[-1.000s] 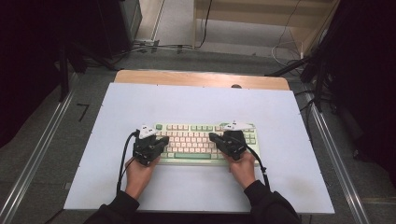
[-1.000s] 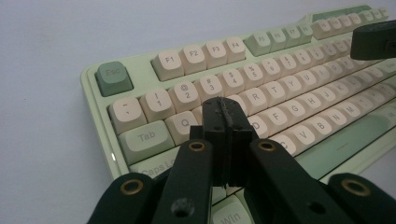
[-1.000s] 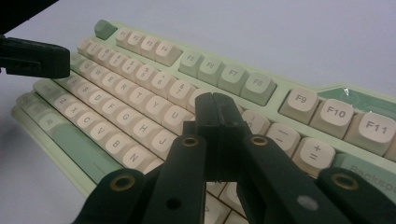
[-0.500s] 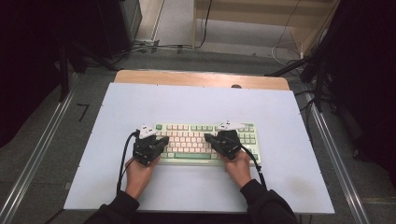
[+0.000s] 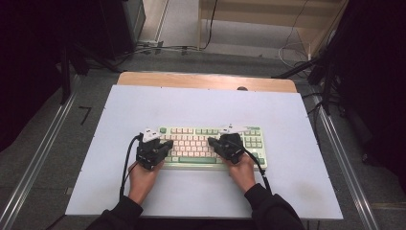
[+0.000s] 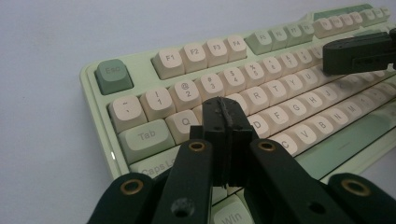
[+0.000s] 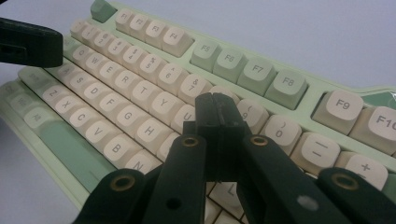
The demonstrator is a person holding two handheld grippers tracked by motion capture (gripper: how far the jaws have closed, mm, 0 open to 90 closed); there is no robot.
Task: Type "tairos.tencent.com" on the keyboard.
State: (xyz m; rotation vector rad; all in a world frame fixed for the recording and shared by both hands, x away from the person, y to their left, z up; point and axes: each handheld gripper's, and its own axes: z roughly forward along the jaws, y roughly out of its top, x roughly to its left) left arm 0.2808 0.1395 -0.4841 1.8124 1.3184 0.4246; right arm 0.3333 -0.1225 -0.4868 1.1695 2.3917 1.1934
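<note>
typing step looks underway. mechanical keyboard [image 5: 206,146] sits center of white table [image 5: 287,120]. left gripper [image 6: 223,122] jaws pressed together, over w/e keys. right gripper [image 7: 217,114] also closed, empty, tip around i/9. next guess: small dip onto key at 12 o'clock, keep jaws together.

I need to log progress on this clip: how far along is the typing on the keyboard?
Done: both grippers are shut and set over the keyboard. In hand: the left gripper has its closed tips at the W and E keys, and the right gripper has its tips near the U and I keys; whether either key is pressed I cannot tell. Left: no screen shows, so what remains cannot be told.
</note>
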